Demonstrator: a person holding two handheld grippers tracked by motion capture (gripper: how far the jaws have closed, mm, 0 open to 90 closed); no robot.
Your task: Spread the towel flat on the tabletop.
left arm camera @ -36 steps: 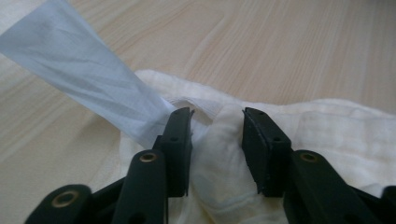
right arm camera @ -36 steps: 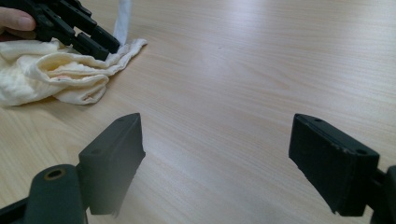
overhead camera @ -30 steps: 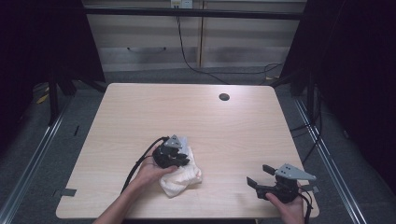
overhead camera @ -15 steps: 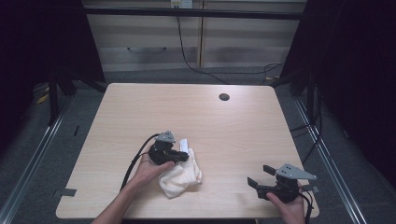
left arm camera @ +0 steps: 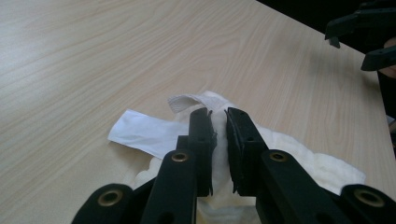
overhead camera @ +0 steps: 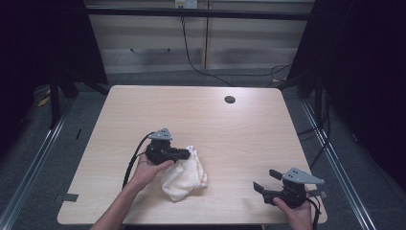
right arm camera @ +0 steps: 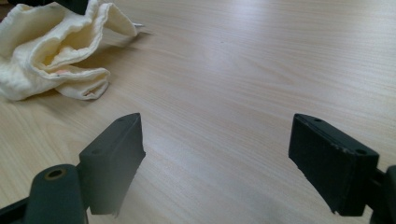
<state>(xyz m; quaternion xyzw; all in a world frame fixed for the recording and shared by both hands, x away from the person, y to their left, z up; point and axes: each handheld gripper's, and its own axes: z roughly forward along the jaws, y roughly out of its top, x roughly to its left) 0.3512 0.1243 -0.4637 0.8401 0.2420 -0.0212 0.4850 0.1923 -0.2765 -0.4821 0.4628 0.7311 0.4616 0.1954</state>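
Observation:
A crumpled cream cloth (overhead camera: pixel 184 179) lies on the wooden table (overhead camera: pixel 143 110), left of the middle near the front. My left gripper (overhead camera: pixel 187 153) sits at the cloth's upper edge, pointing right. In the left gripper view its jaws (left arm camera: pixel 218 114) are almost together and pinch a raised fold of the cloth (left arm camera: pixel 299 158). A white label (left arm camera: pixel 140 133) sticks out to the left. My right gripper (overhead camera: pixel 267 179) rests at the front right corner, apart from the cloth (right arm camera: pixel 46 51). It stands open (right arm camera: pixel 215 149) over bare wood, and it also appears far off in the left gripper view (left arm camera: pixel 359 37).
A small dark round hole (overhead camera: pixel 230 99) is set in the table near its back edge. The left gripper's black cable (overhead camera: pixel 133 160) loops beside the left hand. Pale cabinets (overhead camera: pixel 191 43) stand behind the table, and dark floor surrounds it.
The left gripper has risen a little and turned to point right, taking the cloth's upper edge with it. The right gripper has kept still.

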